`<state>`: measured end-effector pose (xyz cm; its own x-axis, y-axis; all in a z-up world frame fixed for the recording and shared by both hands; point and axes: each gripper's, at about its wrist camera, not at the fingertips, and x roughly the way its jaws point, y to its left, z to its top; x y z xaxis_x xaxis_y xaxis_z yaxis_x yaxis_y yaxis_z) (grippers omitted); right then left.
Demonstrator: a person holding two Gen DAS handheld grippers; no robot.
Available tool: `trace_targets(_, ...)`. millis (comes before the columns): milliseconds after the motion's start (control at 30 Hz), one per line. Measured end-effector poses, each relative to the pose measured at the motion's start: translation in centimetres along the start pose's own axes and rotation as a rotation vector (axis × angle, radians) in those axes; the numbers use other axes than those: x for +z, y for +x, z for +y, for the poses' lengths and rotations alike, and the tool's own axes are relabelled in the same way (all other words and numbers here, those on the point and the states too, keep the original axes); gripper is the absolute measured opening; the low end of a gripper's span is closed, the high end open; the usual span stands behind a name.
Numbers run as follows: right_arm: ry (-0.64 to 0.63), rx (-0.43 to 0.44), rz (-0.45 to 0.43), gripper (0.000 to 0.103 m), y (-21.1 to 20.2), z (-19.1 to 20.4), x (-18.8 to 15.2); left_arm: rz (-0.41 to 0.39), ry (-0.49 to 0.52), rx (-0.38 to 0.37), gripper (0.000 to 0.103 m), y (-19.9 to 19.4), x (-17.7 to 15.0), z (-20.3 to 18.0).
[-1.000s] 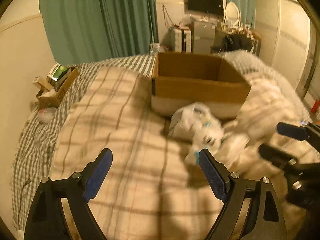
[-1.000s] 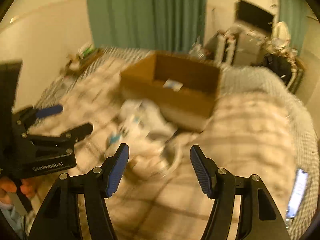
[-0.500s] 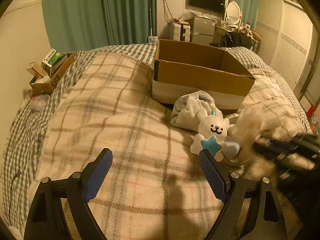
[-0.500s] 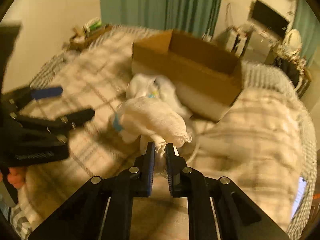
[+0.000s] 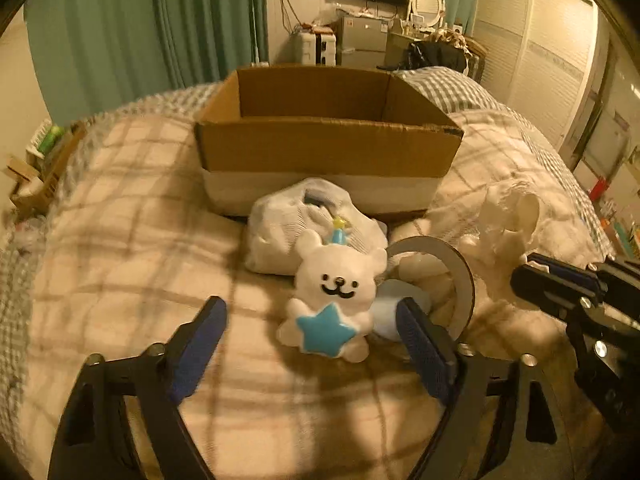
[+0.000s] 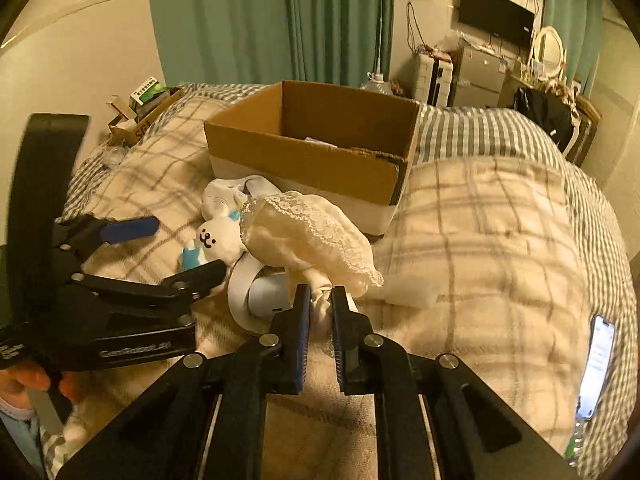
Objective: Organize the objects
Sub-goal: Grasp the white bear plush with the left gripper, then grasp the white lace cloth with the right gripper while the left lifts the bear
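An open cardboard box [image 5: 328,148] [image 6: 312,148] stands on the plaid bed. In front of it lie a white plush bear with a blue star [image 5: 336,304] [image 6: 216,236], a crumpled white bag [image 5: 304,220] and a roll of tape [image 5: 460,276] [image 6: 244,288]. My left gripper [image 5: 312,336] is open, low over the bed, its jaws either side of the bear. My right gripper [image 6: 319,308] is shut on a cream lace cloth [image 6: 308,232] and holds it up just right of the bear; it also shows in the left wrist view [image 5: 508,216].
A phone [image 6: 598,364] lies at the bed's right edge. A small carton of items [image 6: 148,100] sits at the far left by the wall. Green curtains, a TV and cluttered furniture stand behind the bed. A white foam piece [image 6: 404,294] lies right of the cloth.
My right gripper closed on the lace cloth and lifted it off the pile. My left gripper moved forward and right, bringing the bear between its jaws.
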<state>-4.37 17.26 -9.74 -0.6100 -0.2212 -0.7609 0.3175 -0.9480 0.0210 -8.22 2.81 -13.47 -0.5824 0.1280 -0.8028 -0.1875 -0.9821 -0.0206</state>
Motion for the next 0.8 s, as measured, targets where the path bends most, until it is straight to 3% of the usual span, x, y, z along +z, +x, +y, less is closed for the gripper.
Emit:
trace_targets(33,0.005,0.005,-0.001,0.01,0.1,-0.1,-0.1,0.011,0.0,-0.005,0.06,0.3,-0.1,0.0)
trace_targets(67,0.007,0.006,-0.003,0.01,0.0,-0.2,-0.2,0.026,0.005,-0.011,0.052,0.8,-0.3,-0.1)
trace_targets(567,0.008,-0.063,-0.037,0.01,-2.1,0.0,-0.5,-0.085,-0.03,-0.039,0.048,-4.0,-1.0,0.1)
trace_targets(700,0.004,-0.062,-0.047,0.01,-2.9,0.1,0.0,-0.085,-0.05,-0.112,0.048,-5.2,-0.6,0.4)
trace_targets(800,-0.004,-0.048,-0.063,0.01,-3.7,-0.1,0.9,-0.118,-0.041,-0.097,0.048,-6.4,0.3,0.4)
